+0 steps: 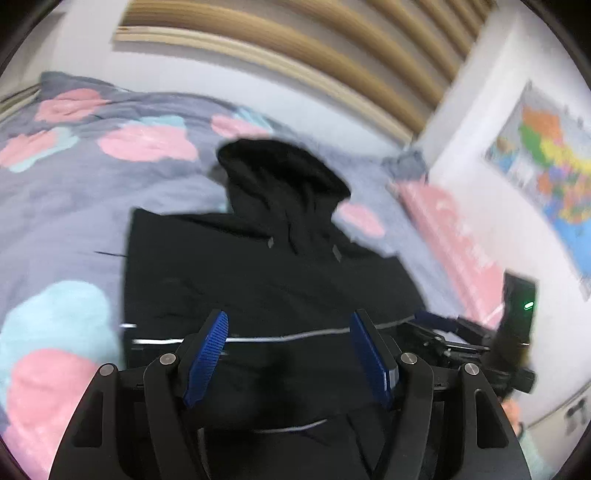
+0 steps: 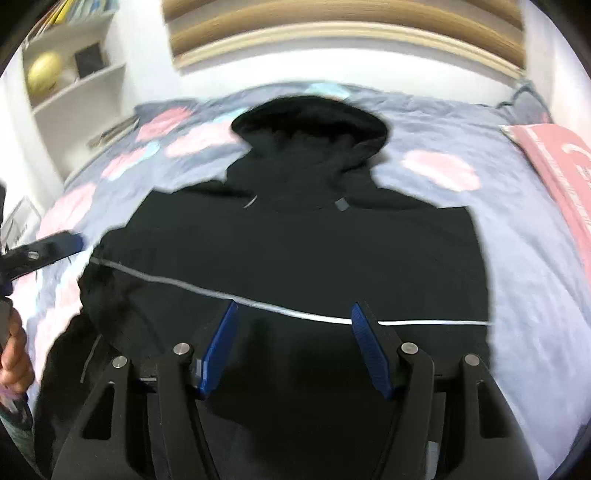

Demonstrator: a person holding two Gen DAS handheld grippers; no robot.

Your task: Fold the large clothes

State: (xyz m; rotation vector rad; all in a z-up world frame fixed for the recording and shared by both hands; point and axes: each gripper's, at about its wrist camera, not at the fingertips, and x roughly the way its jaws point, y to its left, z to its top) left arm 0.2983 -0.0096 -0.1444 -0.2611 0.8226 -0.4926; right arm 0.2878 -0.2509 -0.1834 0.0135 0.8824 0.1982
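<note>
A black hooded jacket (image 1: 258, 266) lies flat on the bed, hood (image 1: 280, 166) toward the headboard. A thin pale stripe (image 1: 288, 336) crosses its lower part, where the fabric is folded over. My left gripper (image 1: 289, 317) hovers over that lower part, open, with nothing between its blue pads. The right wrist view shows the same jacket (image 2: 295, 240) and stripe (image 2: 166, 278). My right gripper (image 2: 294, 306) is open above the stripe, empty. The left gripper (image 2: 48, 247) shows at the jacket's left edge, and the right gripper (image 1: 443, 325) at its right edge.
The bed has a grey cover (image 2: 517, 258) with pink and blue blotches. A pink cloth (image 2: 554, 162) lies on its right side. A wooden slatted headboard (image 2: 332, 33) stands behind, a shelf with a yellow ball (image 2: 44, 72) at left, a map (image 1: 546, 155) on the right wall. A hand (image 2: 14, 354) holds the left tool.
</note>
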